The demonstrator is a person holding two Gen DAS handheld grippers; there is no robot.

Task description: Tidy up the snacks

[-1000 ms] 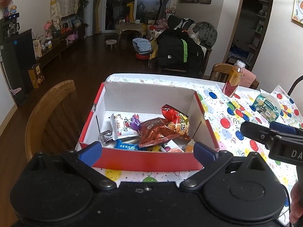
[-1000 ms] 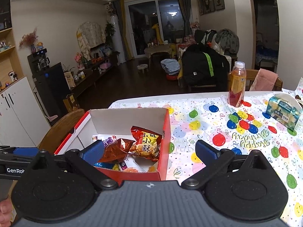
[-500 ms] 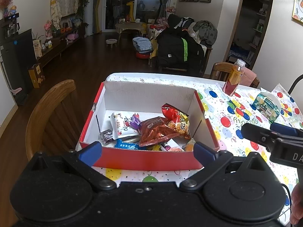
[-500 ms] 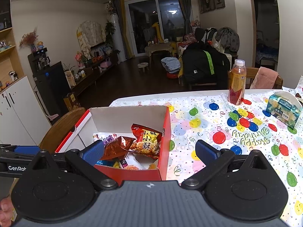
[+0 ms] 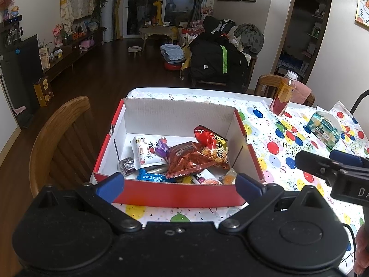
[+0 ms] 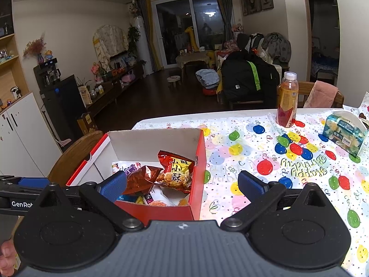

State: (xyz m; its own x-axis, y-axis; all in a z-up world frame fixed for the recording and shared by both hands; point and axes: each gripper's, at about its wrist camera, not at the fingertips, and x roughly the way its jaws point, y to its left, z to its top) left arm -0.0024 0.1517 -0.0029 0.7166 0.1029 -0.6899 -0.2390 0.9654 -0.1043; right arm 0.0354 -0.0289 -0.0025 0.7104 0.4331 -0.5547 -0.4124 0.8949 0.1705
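The task is judged to be near completion or complete. All visible snack packets are gathered inside the red cardboard box with white interior (image 5: pixel 175 194), which is placed at the near left corner of the table covered by a balloon-print cloth (image 6: pixel 265 152). No loose packets are seen on the cloth.

Inside the box, a glossy red-brown foil packet (image 5: pixel 186 159) is laid across a white pouch (image 5: pixel 145 152), with a red-and-yellow crisp bag (image 6: pixel 176 173) leaning beside it.

The left gripper (image 5: pixel 177 183) and the right gripper (image 6: pixel 182 184) are both held with jaws spread wide, nothing being gripped. Only withdrawal is considered left.
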